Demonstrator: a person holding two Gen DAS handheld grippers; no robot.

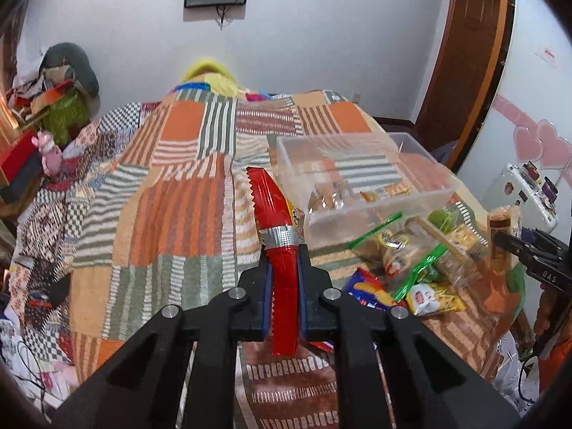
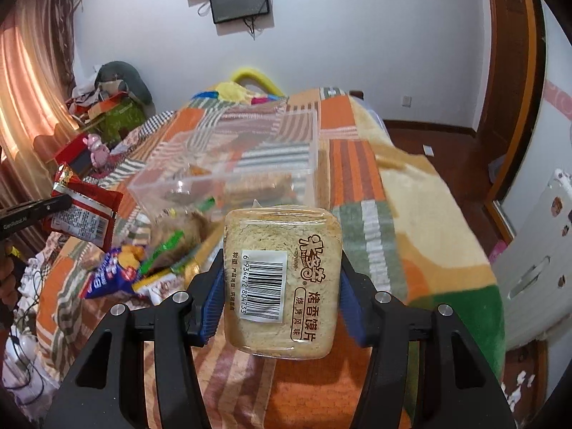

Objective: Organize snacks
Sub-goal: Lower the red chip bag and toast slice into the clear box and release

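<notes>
My left gripper point(image 1: 285, 268) is shut on a red snack packet point(image 1: 279, 236) with a silver band, held edge-on above the patchwork blanket, left of the clear plastic box point(image 1: 361, 175). The packet also shows in the right wrist view point(image 2: 84, 211) at the left, held by the left gripper point(image 2: 39, 207). My right gripper point(image 2: 282, 279) is shut on a clear pack of toasted bread slices point(image 2: 282, 282) with a barcode label, held in front of the clear box point(image 2: 250, 164). The right gripper point(image 1: 529, 254) with its bread pack point(image 1: 502, 221) shows at the right of the left wrist view.
A heap of loose snack bags point(image 1: 411, 268) lies on the bed near the box; it also shows in the right wrist view point(image 2: 143, 268). The box holds a few snacks. Clutter and boxes point(image 1: 43, 114) stand left of the bed. A white appliance point(image 2: 536, 250) stands to the right.
</notes>
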